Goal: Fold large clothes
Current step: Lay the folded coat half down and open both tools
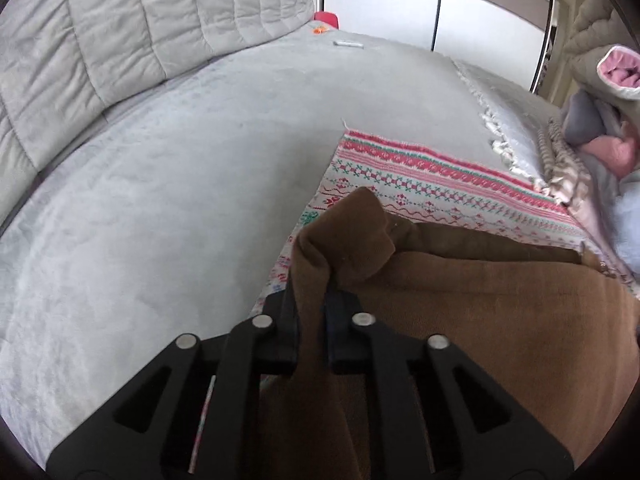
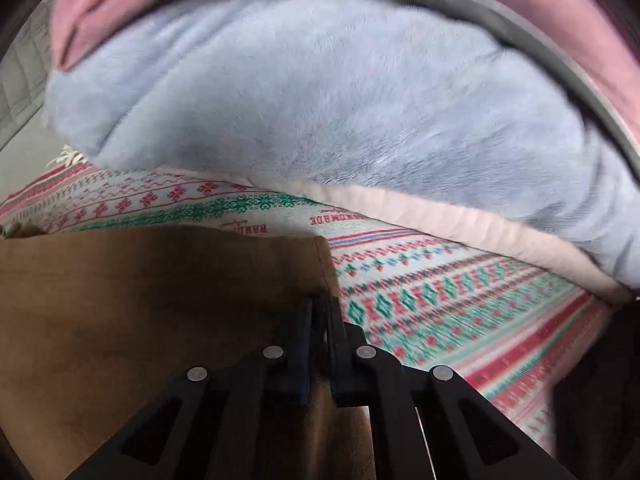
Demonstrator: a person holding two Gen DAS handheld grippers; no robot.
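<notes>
A brown garment (image 1: 480, 320) lies on a patterned red, green and white cloth (image 1: 420, 176) on a grey sofa. My left gripper (image 1: 310, 300) is shut on a bunched corner of the brown garment, which rises in a fold between the fingers. In the right wrist view my right gripper (image 2: 320, 308) is shut on the right corner of the brown garment (image 2: 140, 300), held just above the patterned cloth (image 2: 440, 300).
The grey sofa seat (image 1: 160, 200) spreads to the left, its quilted backrest (image 1: 120, 32) behind. A pile of other clothes (image 1: 600, 128) sits at the right. A fluffy light blue garment (image 2: 320, 100) with pink and grey pieces lies close ahead of the right gripper.
</notes>
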